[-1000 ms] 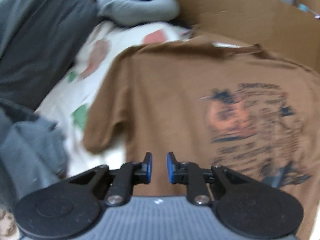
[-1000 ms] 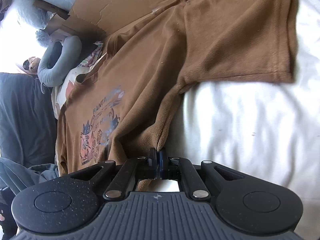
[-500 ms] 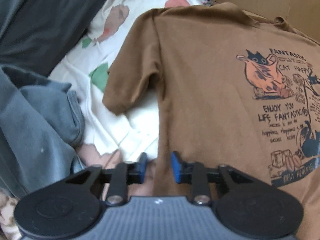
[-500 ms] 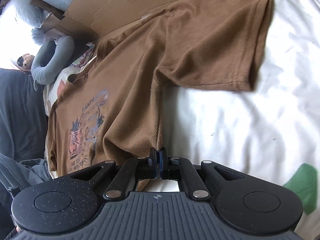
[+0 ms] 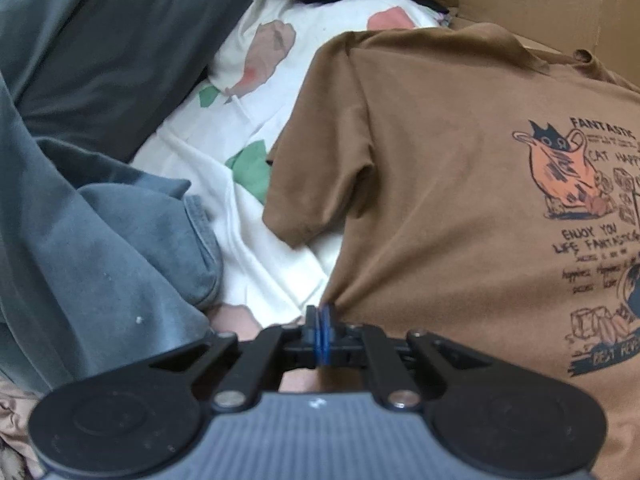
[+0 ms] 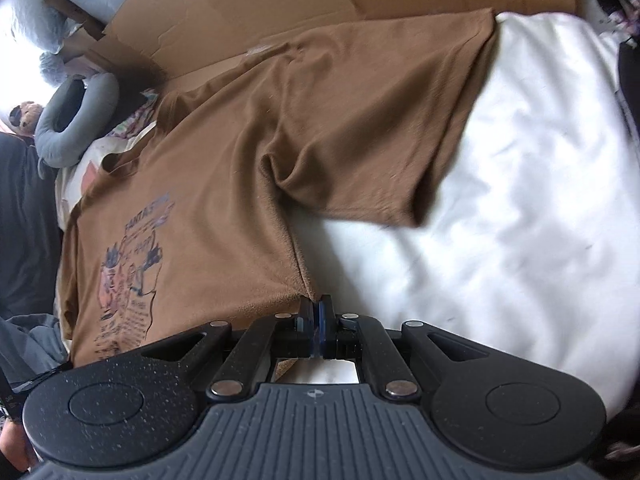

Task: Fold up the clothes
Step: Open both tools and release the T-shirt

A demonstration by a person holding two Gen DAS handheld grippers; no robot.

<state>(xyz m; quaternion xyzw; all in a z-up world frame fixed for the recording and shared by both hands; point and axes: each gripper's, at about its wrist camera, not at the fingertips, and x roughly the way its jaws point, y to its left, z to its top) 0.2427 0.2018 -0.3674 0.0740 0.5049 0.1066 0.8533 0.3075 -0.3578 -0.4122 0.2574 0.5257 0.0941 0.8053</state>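
A brown T-shirt [image 5: 448, 184] with a cat print lies spread face up on a white bed cover. My left gripper [image 5: 321, 312] is shut on the shirt's lower left side edge, and the cloth puckers toward the blue pads. In the right wrist view the same brown T-shirt [image 6: 248, 184] stretches away to the left, its right sleeve [image 6: 384, 128] lying flat on the white cover. There my right gripper [image 6: 317, 307] is shut on the shirt's lower right side edge.
A grey garment [image 5: 100, 248] is heaped at the left, right beside the left gripper. Cardboard panels [image 6: 304, 4] stand behind the shirt's collar. A grey neck pillow [image 6: 76, 120] lies at the far left. White patterned bedding [image 5: 256, 128] and plain white cover [image 6: 520, 208] surround the shirt.
My left gripper came down to the shirt's left side edge and closed on it; it was open before. The right gripper stayed shut on the shirt's right edge, and that view shifted.
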